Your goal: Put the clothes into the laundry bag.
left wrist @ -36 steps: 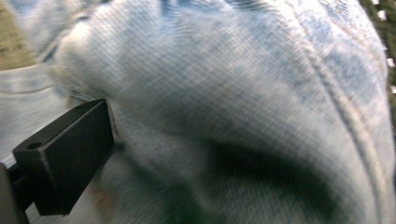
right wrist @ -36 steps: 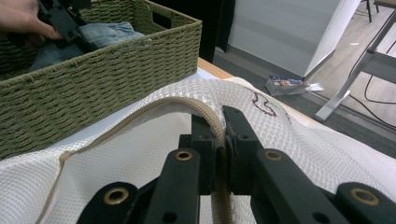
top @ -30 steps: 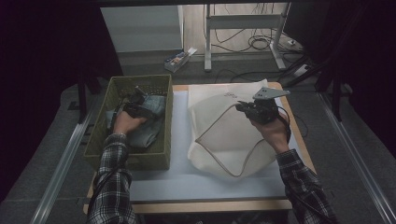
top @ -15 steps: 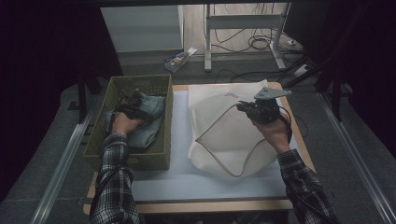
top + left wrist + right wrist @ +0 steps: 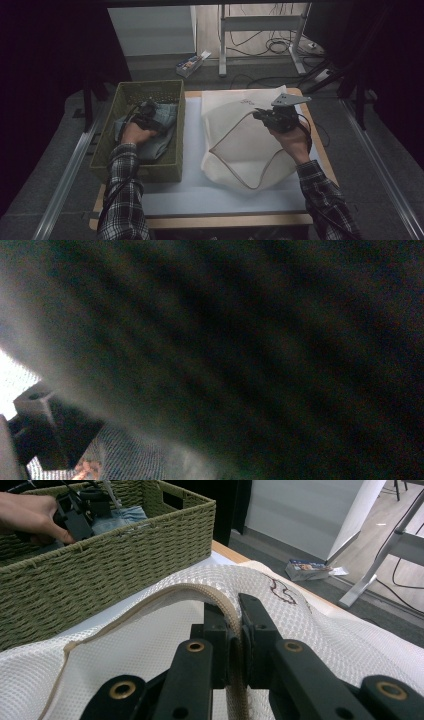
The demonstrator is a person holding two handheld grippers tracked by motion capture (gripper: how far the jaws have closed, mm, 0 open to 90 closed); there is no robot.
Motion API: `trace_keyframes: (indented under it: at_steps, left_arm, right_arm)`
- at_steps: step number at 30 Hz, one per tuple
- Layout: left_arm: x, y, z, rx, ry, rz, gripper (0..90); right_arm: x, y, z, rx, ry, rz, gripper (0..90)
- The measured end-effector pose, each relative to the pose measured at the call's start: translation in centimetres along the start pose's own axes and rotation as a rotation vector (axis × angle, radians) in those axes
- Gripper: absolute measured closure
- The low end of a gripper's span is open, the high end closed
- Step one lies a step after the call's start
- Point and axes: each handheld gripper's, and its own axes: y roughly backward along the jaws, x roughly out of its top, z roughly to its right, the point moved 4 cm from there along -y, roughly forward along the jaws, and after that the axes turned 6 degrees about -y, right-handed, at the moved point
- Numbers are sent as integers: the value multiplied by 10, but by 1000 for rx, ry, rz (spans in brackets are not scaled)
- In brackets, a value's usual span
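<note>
Your left hand-held gripper (image 5: 146, 114) has shifted slightly over the denim jeans (image 5: 161, 131) inside the woven basket (image 5: 150, 90); you can't tell its grip. Your right hand-held gripper (image 5: 235, 625) is clenched on the tan rim of the white mesh bag (image 5: 240, 135) on the table (image 5: 220, 220).

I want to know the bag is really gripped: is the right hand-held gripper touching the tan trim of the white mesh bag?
Touching. In the right gripper view the right hand-held gripper has both black jaws pressed on the tan trim of the white mesh bag.
</note>
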Motion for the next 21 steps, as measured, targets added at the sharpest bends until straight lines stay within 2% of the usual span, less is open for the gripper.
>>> trace_keyframes:
  at_steps: [2,5,7,8,9,13,14,15,16,18,21]
  left_arm:
    - [0,-3,-1,33,-9,-14,0]
    - [0,-4,-2,50,-8,-27,0]
    - [0,-3,-2,62,-15,-32,26]
    - [0,-2,-2,65,-16,-34,79]
    - [0,0,-2,66,-14,-28,79]
    - [-2,9,-7,56,-7,5,282]
    - [-3,10,-8,62,-2,16,458]
    - [-3,12,-9,70,2,29,458]
    - [-4,13,-11,91,0,27,557]
    - [-4,14,-12,94,2,30,629]
    - [-4,15,-13,94,1,33,666]
  right_arm:
    - [0,0,-1,0,1,0,818]
    - [-1,0,-1,-1,3,-1,817]
    - [-1,1,0,0,1,-1,817]
    - [-1,1,0,1,-2,-1,817]
    - [-1,1,0,1,-2,-1,817]
    - [-1,0,0,2,0,-2,817]
    - [-1,0,-1,2,1,-1,817]
    - [-1,0,-1,2,1,-1,817]
    - [-1,0,-1,2,0,-1,817]
    - [-1,0,-1,2,-2,-2,818]
    - [-1,0,0,3,-5,0,818]
